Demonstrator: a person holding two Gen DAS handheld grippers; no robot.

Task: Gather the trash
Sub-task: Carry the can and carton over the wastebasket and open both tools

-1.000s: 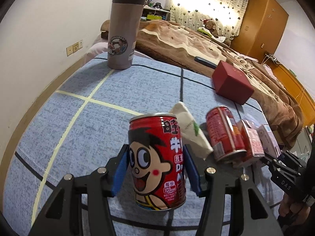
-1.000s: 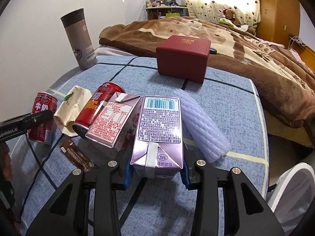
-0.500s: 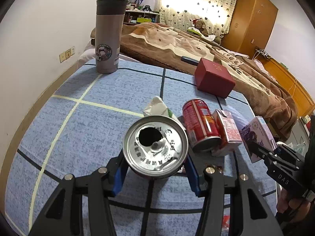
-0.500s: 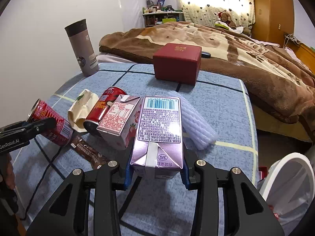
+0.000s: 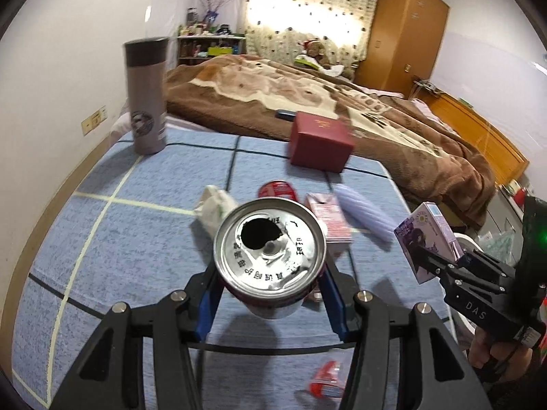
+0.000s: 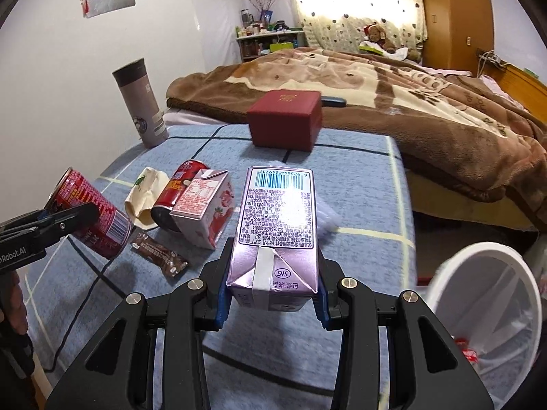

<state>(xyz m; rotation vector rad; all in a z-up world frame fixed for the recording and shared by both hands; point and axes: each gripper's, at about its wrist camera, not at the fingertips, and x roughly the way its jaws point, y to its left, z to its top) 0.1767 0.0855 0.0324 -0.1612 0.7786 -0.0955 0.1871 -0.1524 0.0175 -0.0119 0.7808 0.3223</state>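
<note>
My left gripper is shut on a red drink can, lifted off the blue cloth and tipped so its opened silver top faces the camera; the same can shows tilted at the left of the right wrist view. My right gripper is shut on a purple milk carton, held above the table; that carton shows at the right of the left wrist view. On the cloth lie a second red can, a pink carton, a cream paper bag, a brown wrapper and a pale ribbed sleeve.
A white bin with a liner stands off the table's right edge. A red box and a grey tumbler stand at the far side of the table. Behind is a bed with a brown blanket.
The left gripper lifted the red can from upright on the cloth and tipped its top toward the camera. The right gripper rose and drifted right with the purple carton, bringing the white bin into view.
</note>
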